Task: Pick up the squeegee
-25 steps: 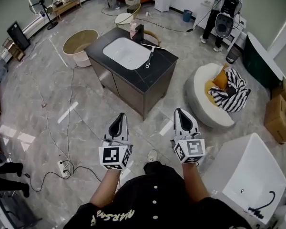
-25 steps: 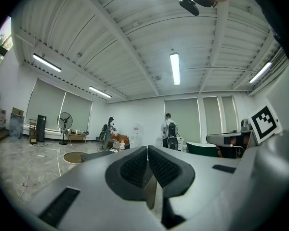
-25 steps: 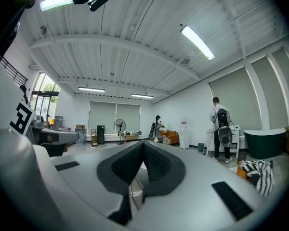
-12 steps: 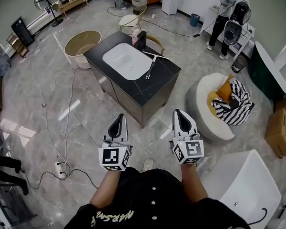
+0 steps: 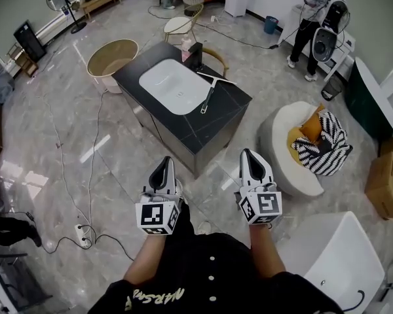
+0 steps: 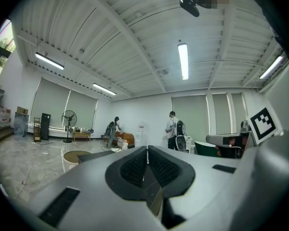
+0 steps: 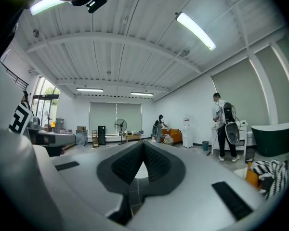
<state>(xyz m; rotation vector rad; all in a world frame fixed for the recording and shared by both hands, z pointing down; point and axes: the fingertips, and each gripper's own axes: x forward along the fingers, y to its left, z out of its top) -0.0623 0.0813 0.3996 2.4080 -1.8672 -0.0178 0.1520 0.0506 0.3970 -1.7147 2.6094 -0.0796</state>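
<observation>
The left gripper [image 5: 163,169] and right gripper [image 5: 251,160], both clenched on nothing, are held level over floor short of the black counter [image 5: 220,113], where the squeegee [image 5: 208,95] lies just beside the white sink [image 5: 170,77], with a round chair [image 5: 270,139] to the right.
</observation>
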